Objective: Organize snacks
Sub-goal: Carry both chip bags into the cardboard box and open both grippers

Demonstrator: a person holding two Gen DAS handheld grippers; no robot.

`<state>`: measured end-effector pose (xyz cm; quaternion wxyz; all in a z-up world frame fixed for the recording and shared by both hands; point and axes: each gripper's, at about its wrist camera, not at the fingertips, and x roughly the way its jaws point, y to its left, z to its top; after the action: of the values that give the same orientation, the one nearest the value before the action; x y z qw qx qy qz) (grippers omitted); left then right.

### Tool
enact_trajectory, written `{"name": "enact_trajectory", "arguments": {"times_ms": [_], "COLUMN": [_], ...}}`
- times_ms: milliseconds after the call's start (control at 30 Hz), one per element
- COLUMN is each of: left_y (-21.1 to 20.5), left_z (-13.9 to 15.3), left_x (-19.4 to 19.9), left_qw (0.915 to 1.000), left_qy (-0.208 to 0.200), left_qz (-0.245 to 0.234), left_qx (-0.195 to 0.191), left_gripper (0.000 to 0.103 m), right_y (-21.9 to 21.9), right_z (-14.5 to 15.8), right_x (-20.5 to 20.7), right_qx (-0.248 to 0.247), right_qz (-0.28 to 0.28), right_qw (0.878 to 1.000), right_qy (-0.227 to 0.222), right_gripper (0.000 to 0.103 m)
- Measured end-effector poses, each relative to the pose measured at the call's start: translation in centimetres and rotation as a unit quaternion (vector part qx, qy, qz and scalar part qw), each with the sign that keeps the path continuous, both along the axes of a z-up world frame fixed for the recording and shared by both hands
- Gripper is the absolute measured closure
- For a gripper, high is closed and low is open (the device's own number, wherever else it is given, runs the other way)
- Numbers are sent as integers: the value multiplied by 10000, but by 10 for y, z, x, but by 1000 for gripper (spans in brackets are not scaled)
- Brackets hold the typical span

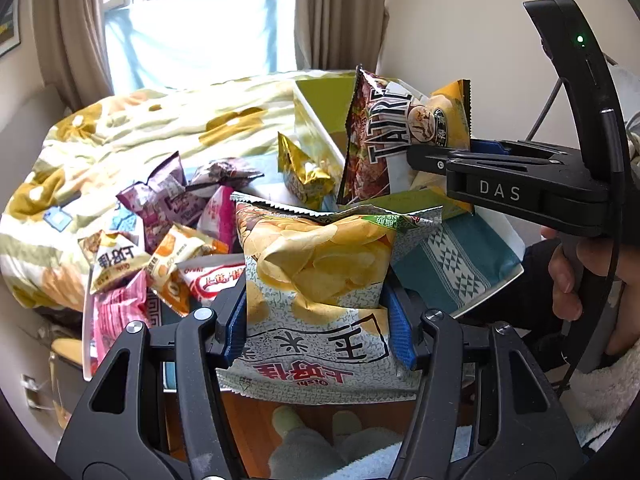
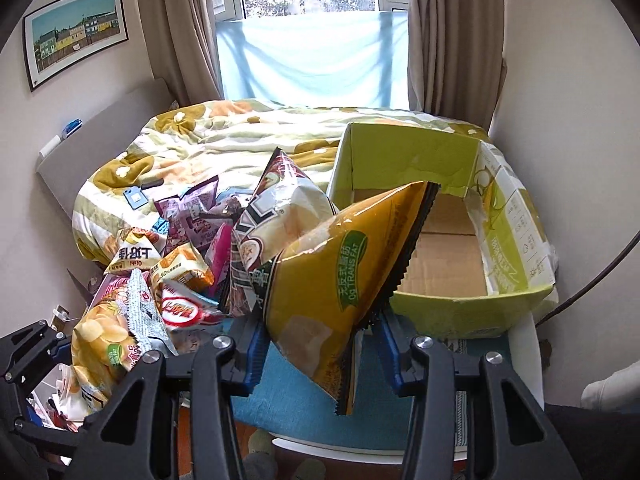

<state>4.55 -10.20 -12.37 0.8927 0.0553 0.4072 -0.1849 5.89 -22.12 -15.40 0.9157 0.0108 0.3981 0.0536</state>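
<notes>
A: What are you holding rn?

B: I'm gripping two bags at once. Left gripper [image 1: 316, 328] is clamped on the potato chip bag [image 1: 320, 276], blue pads pinching its lower half so the bag stands up w/ the crimped top free. Right gripper [image 2: 320, 354] is clamped on the yellow bag [image 2: 340, 280], holding it near one end, so it's hanging at a tilt w/ the serrated seam pointing toward the box.

A: Where's the box?

B: Green cardboard box [image 2: 472, 312] is sitting on the right side of the table, flaps open, nothing showing inside but bare cardboard. I'm keeping the yellow bag in front of its near wall and above it, prob so it can go over the rim and drop in.

A: And the rest?

B: Loose snack pile [image 1: 168, 240] is lying on the left part of the table, purple, pink and orange packs jumbled together. A gold packet [image 1: 304, 172] is lying just beside the box wall. I'm judging we're early: box looks empty, pile's big.

A: Risks?

B: Both bags are puffy and slick, so I'm squeezing only enough to hold w/o popping them.
</notes>
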Motion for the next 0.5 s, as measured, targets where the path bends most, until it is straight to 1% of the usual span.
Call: {"name": "enact_trajectory", "arguments": {"times_ms": [100, 233, 333, 500], "left_y": [-11, -29, -43, -68], "left_z": [11, 27, 35, 46], "left_x": [12, 43, 76, 140], "left_qw": [9999, 9993, 9986, 9974], "left_qy": [-126, -295, -389, -422], "left_qz": [-73, -225, -362, -572], "left_qx": [41, 27, -6, -105], "left_gripper": [49, 49, 49, 49], "right_y": [-13, -33, -49, -76], "right_z": [12, 25, 33, 41], "right_x": [6, 20, 32, 58], "right_qx": [-44, -109, -171, -265], "right_qz": [-119, -344, -517, -858], "right_qw": [9999, 9991, 9982, 9956], "right_qy": [-105, -201, -263, -258], "right_gripper": [60, 60, 60, 60]}}
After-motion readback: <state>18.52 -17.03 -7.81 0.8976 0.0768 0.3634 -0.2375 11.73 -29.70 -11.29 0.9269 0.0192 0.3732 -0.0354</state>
